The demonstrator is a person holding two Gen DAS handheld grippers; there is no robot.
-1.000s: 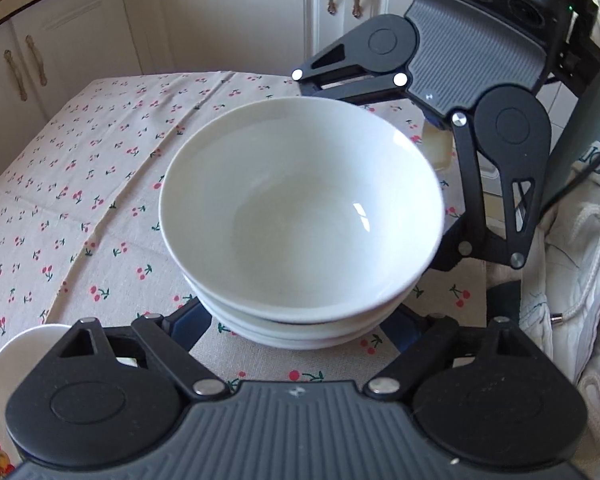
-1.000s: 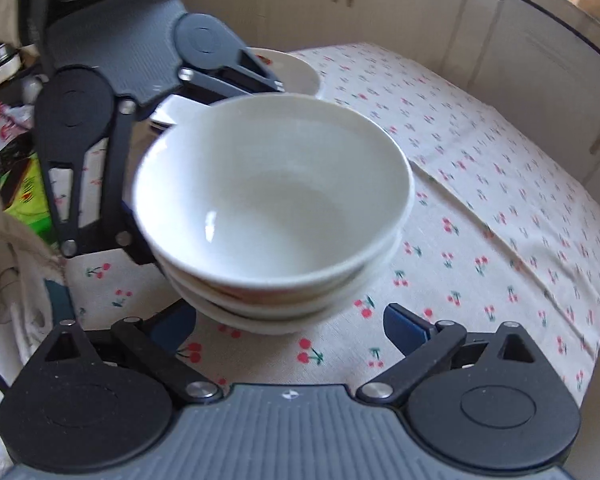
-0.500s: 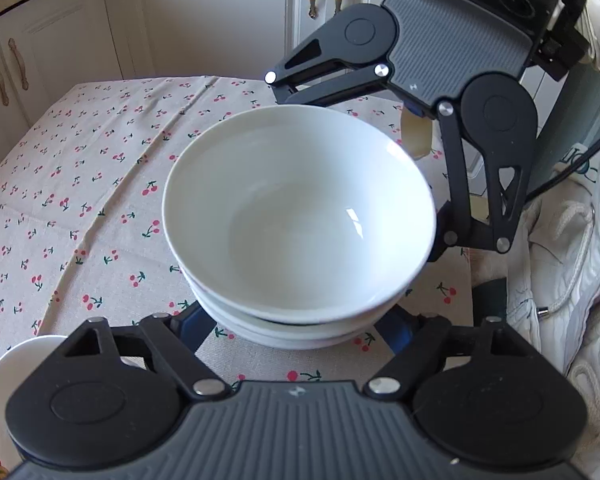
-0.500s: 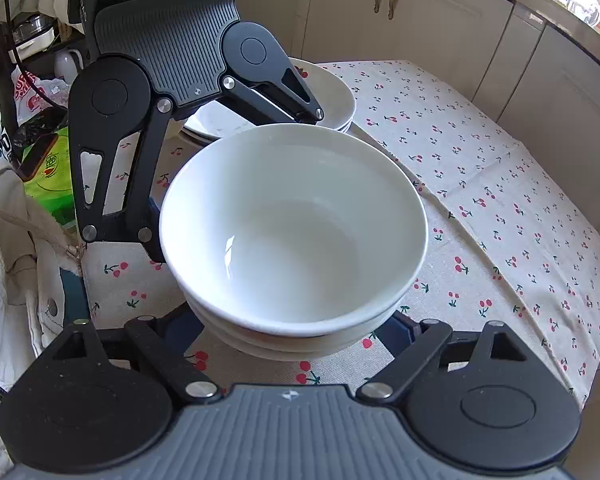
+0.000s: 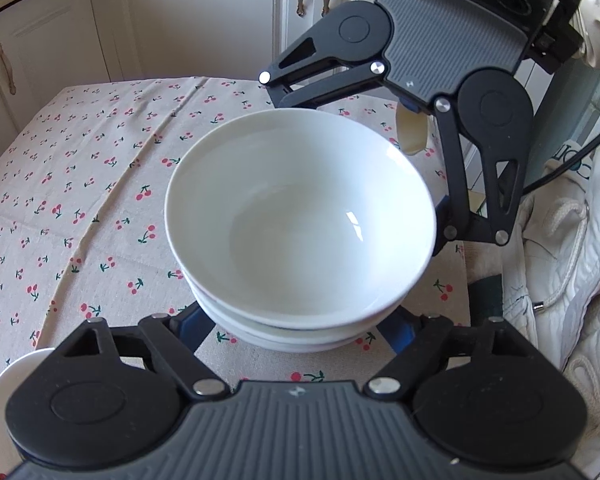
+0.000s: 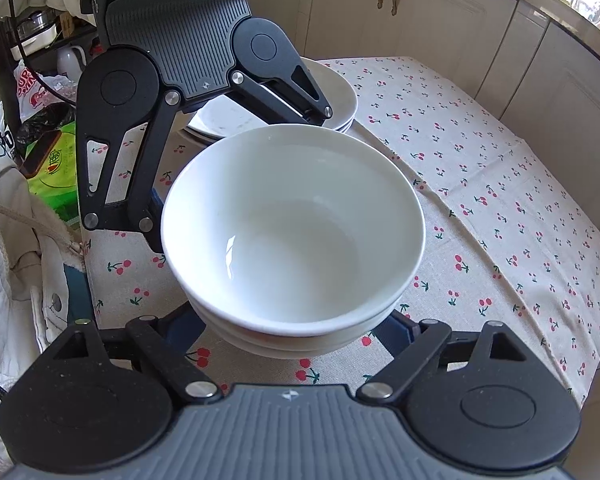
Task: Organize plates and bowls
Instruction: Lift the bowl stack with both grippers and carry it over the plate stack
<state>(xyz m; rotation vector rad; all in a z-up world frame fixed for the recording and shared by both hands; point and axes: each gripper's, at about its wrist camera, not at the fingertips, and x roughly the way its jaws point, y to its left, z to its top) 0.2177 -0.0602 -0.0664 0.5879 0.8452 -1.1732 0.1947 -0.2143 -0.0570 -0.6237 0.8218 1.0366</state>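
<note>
A stack of white bowls sits between both grippers, over the cherry-print tablecloth; it also shows in the right wrist view. My left gripper has its blue fingers wide apart, pressed around the lower bowls from one side. My right gripper grips the stack the same way from the opposite side. Its body faces me in the left wrist view. Whether the stack touches the table is hidden. A stack of white plates lies behind the left gripper's body.
A plate rim shows at the lower left of the left wrist view. White cabinets stand beyond the table. A white garment and green bags lie at the table's near side. The table edge is on the right.
Both grippers have held the bowl stack throughout. The stack and grippers moved over the table toward the plates, and the views tilted upward, showing more cabinets.
</note>
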